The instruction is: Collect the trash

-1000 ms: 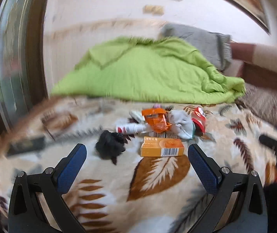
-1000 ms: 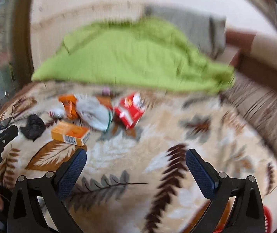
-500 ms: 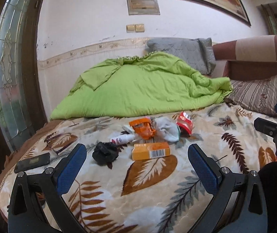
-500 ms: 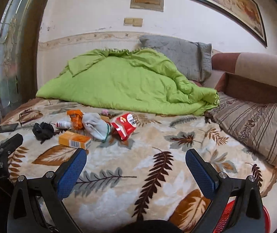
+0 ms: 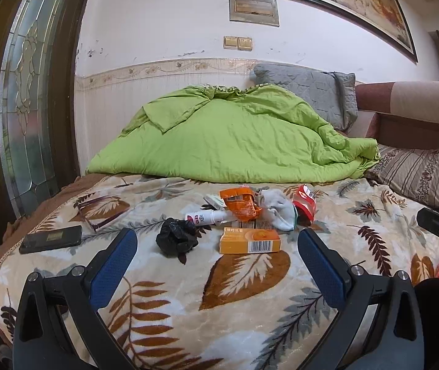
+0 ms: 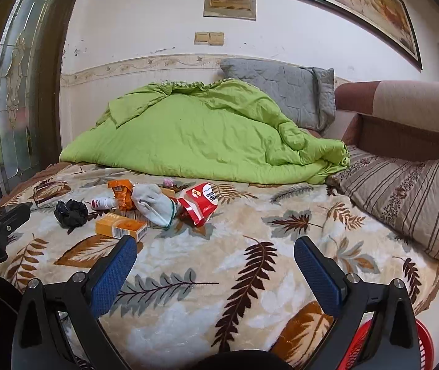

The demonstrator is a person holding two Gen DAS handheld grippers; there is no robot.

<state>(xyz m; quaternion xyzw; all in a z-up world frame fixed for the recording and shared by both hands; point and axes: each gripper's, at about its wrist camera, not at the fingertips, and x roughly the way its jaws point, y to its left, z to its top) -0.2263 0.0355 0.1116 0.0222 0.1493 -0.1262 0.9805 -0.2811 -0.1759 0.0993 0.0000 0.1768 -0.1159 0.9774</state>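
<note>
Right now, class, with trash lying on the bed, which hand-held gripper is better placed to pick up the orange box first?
Left. The orange box lies between the open left hand-held gripper fingers, just ahead. From the right hand-held gripper, also open, it sits off to the left.

The red basket (image 6: 416,348) shows only a bit at the bottom right edge of the right wrist picture, behind a jaw arm. The small boxes (image 5: 251,224) under the white sock (image 5: 276,208) are mostly covered. The words on the orange box (image 5: 250,240) are too small to read. The painting (image 5: 345,3) is cut off at the top.
</note>
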